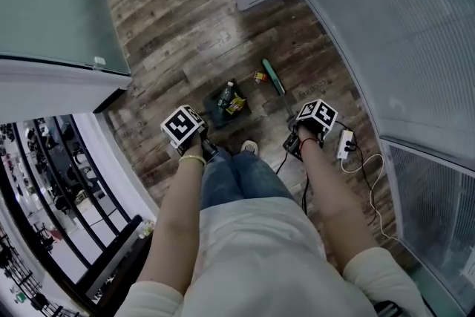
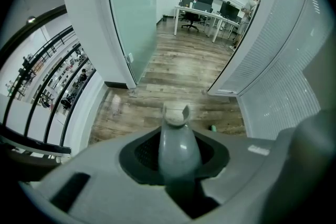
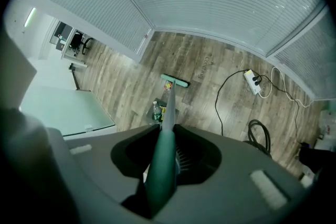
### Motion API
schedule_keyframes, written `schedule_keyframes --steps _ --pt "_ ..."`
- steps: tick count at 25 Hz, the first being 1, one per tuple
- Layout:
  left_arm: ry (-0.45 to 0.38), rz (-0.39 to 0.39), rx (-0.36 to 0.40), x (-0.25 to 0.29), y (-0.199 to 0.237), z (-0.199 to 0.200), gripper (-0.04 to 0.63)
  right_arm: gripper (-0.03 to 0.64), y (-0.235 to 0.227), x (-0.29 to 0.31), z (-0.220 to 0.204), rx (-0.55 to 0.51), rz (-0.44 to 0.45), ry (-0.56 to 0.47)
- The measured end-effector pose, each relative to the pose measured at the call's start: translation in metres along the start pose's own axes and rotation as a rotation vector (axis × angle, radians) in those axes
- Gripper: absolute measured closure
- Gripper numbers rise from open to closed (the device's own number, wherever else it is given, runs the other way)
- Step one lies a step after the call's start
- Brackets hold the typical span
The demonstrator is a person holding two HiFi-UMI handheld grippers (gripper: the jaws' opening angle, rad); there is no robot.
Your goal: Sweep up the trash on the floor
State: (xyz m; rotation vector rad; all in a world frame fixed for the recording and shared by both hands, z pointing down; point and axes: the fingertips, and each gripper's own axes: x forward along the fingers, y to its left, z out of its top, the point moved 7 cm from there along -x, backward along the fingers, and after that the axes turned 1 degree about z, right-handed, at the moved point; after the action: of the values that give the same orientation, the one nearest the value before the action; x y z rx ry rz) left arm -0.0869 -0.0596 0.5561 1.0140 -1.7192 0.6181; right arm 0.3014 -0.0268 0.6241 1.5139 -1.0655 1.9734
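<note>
In the head view my left gripper [image 1: 183, 125] is shut on the grey upright handle [image 2: 177, 145] of a dark dustpan [image 1: 222, 112]. The pan rests on the wood floor ahead of my feet and holds a small bottle [image 1: 225, 94] and a yellow wrapper [image 1: 236, 105]. My right gripper [image 1: 315, 117] is shut on the green broom handle [image 3: 162, 157]. Its green head [image 1: 273, 76] lies on the floor beyond the pan. A small yellow-red scrap [image 1: 260, 76] lies just left of the broom head. In the right gripper view the bottle [image 3: 156, 109] shows beside the handle.
A white power strip [image 1: 345, 144] with cables [image 3: 229, 93] lies on the floor at my right, by the curved blind-covered wall [image 1: 401, 26]. A glass partition [image 1: 52, 11] stands at the left, a railing [image 1: 44, 182] beyond it. Desks and chairs [image 2: 202, 13] stand far down the corridor.
</note>
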Motion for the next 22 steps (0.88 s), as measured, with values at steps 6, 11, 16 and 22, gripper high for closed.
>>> schedule_keyframes --steps 6,11,16,22 --pt "-0.009 -0.006 0.0 -0.001 0.001 -0.003 0.502 0.52 0.008 0.007 -0.015 -0.105 -0.045 0.022" --pt "-0.013 -0.014 0.0 0.0 0.0 -0.003 0.499 0.52 0.001 0.01 -0.031 -0.123 -0.042 0.033" --pt "-0.015 -0.023 0.001 0.0 0.002 -0.004 0.495 0.52 -0.002 0.01 -0.045 -0.109 -0.029 0.049" --pt "-0.018 -0.03 -0.004 0.001 0.001 -0.005 0.491 0.52 -0.004 0.011 -0.058 -0.109 -0.016 0.068"
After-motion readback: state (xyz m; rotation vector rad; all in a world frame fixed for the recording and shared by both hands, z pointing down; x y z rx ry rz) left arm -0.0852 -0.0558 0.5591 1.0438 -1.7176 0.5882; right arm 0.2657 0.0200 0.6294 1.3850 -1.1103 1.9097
